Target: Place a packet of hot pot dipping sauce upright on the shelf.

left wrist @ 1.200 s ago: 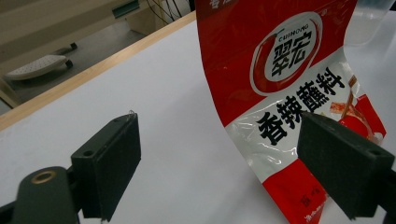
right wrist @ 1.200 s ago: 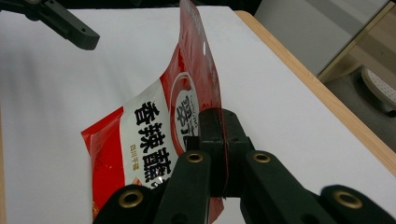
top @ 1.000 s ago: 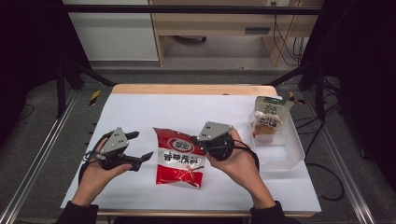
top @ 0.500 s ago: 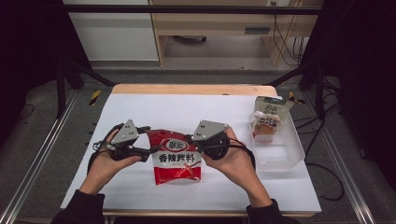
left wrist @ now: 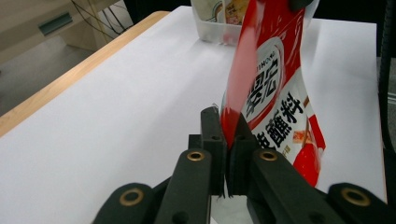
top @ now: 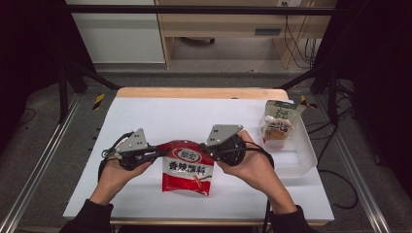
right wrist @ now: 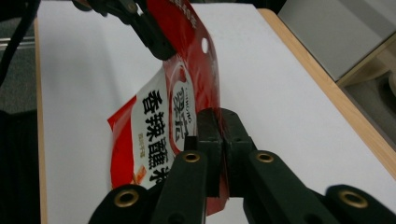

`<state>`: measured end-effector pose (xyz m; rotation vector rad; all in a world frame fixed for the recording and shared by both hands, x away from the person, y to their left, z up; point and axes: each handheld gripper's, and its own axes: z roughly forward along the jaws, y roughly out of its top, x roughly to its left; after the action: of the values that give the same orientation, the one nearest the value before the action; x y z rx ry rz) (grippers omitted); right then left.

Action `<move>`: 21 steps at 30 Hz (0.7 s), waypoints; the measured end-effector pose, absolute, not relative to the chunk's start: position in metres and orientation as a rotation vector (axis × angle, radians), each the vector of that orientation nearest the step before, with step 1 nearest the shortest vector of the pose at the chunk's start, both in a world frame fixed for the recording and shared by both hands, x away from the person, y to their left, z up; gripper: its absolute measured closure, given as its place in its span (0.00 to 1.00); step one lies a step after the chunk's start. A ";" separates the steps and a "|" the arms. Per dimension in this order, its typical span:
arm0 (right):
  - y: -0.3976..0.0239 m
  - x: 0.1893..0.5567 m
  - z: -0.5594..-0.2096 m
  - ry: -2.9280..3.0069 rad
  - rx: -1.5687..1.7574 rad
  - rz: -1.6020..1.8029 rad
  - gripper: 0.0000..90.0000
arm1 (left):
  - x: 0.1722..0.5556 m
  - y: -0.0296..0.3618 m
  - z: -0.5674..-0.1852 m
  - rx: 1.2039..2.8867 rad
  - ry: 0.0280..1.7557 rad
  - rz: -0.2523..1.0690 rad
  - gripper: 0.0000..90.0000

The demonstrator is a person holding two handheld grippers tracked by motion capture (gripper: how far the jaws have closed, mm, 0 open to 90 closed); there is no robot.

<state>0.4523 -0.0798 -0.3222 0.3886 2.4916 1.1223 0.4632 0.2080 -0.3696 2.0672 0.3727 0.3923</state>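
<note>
Left gripper (top: pixel 154 154) now clamped on red pouch (top: pixel 187 167) like right gripper (top: pixel 210 151); half second back it only reached edge. Pouch top lifted mid-table, looks ready to carry, maybe to bin (top: pixel 303 150).

There were two grippers, the left gripper (top: pixel 156 154) and the right gripper (top: pixel 208 151). One red seasoning pouch (top: pixel 187 166) was there, one clear plastic bin (top: pixel 300 154), two packages (top: pixel 279 124) inside it, and one table (top: pixel 175 114).
</note>
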 end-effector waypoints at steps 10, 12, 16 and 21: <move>-0.069 0.462 -0.311 2.655 0.297 0.901 0.67 | 0.455 0.207 -0.363 2.079 0.303 0.408 1.00; -0.065 0.465 -0.311 2.695 0.288 0.870 0.67 | 0.455 0.208 -0.363 2.077 0.304 0.409 1.00; -0.057 0.468 -0.315 2.762 0.285 0.800 0.76 | 0.455 0.209 -0.362 2.072 0.307 0.413 1.00; -0.054 0.468 -0.316 2.786 0.295 0.794 0.96 | 0.455 0.211 -0.361 2.061 0.319 0.417 1.00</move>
<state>0.4684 -0.0541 -0.3162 0.2946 2.7859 0.7936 0.4549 0.2112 -0.3611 2.0608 0.3194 0.4174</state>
